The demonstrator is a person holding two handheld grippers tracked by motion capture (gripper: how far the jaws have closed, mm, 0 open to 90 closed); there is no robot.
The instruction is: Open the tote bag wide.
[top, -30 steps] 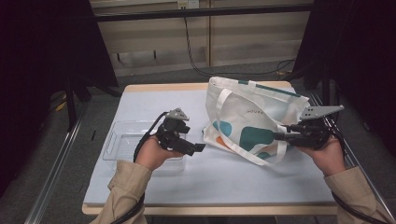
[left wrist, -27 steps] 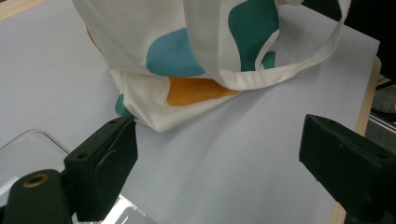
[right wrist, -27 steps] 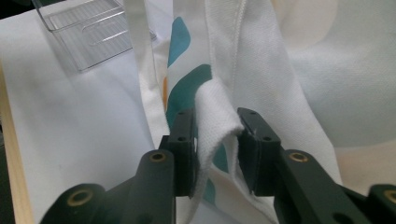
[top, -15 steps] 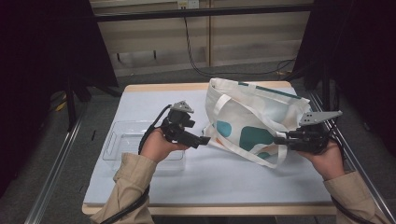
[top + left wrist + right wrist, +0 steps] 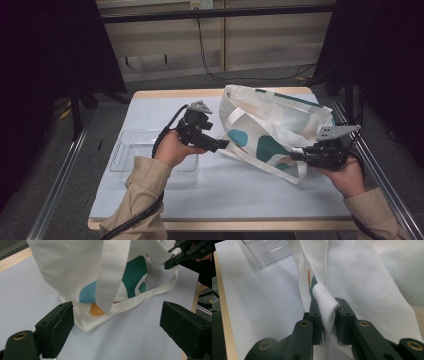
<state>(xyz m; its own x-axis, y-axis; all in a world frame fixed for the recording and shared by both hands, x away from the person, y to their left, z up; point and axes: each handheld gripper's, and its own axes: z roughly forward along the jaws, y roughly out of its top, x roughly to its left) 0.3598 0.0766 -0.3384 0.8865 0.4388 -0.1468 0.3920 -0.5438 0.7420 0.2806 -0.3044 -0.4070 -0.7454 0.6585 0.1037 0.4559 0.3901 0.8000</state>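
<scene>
A white tote bag (image 5: 270,120) with teal, blue and orange shapes lies slumped on the right half of the table. My right gripper (image 5: 296,156) is at its near right side, and its jaws have just been closing. In the right gripper view that gripper (image 5: 328,315) is shut on a folded piece of the bag's white strap (image 5: 324,302). My left gripper (image 5: 223,145) hovers at the bag's left lower corner, pointing at it. Its jaws stand wide open in the left gripper view (image 5: 117,315), with nothing between them. The bag's corner (image 5: 87,322) and a hanging strap (image 5: 112,277) lie just ahead.
A clear plastic tray (image 5: 131,150) lies on the left of the table under my left forearm; it also appears in the right gripper view (image 5: 269,252). The pale table sheet (image 5: 225,190) is bare toward the front. Metal rails run along both sides of the table.
My left gripper has moved right and slightly up, closer to the bag's left corner. The right gripper's jaws have closed on the strap; that hand has hardly moved.
</scene>
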